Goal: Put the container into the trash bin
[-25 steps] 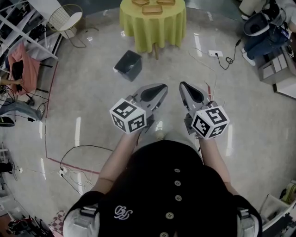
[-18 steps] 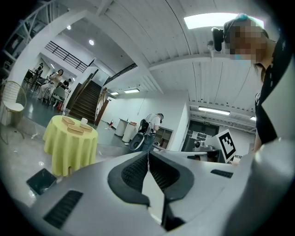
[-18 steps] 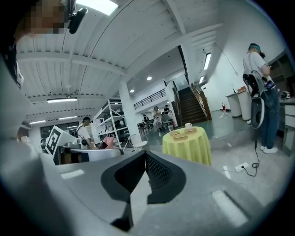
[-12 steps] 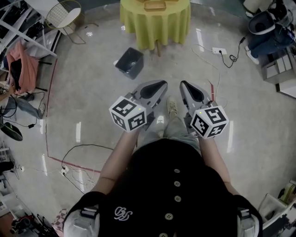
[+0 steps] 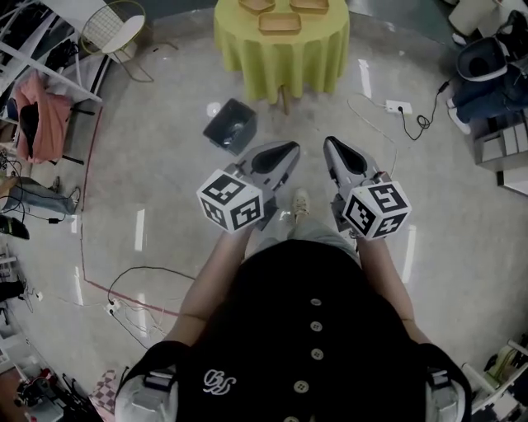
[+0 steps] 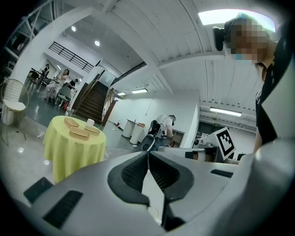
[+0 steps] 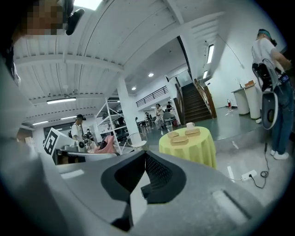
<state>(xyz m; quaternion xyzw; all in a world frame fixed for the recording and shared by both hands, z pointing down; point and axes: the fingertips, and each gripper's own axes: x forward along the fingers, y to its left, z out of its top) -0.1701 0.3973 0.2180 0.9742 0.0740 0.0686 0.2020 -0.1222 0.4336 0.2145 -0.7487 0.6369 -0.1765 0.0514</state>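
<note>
Several flat brown containers [image 5: 279, 22] lie on a round table with a yellow cloth [image 5: 280, 58] ahead of me. A dark grey trash bin [image 5: 230, 126] stands open on the floor to the table's front left. Both grippers are held out over the floor, short of the table and the bin. My left gripper [image 5: 290, 148] is shut with nothing in it, and its jaws meet in the left gripper view [image 6: 148, 153]. My right gripper [image 5: 330, 142] is also shut and empty [image 7: 145, 154]. The right gripper view shows the containers [image 7: 179, 138] and a white cup [image 7: 190, 125] on the table.
A white wire chair [image 5: 115, 33] stands left of the table. A power strip with a cable [image 5: 398, 107] lies on the floor at right, and more cables [image 5: 132, 272] at left. A rack with pink cloth [image 5: 37, 115] is far left. A person with a backpack [image 7: 269, 69] stands at right.
I have walked toward the table with both grippers held out in front. The bin and table sit nearer in the head view. Both grippers stay shut.
</note>
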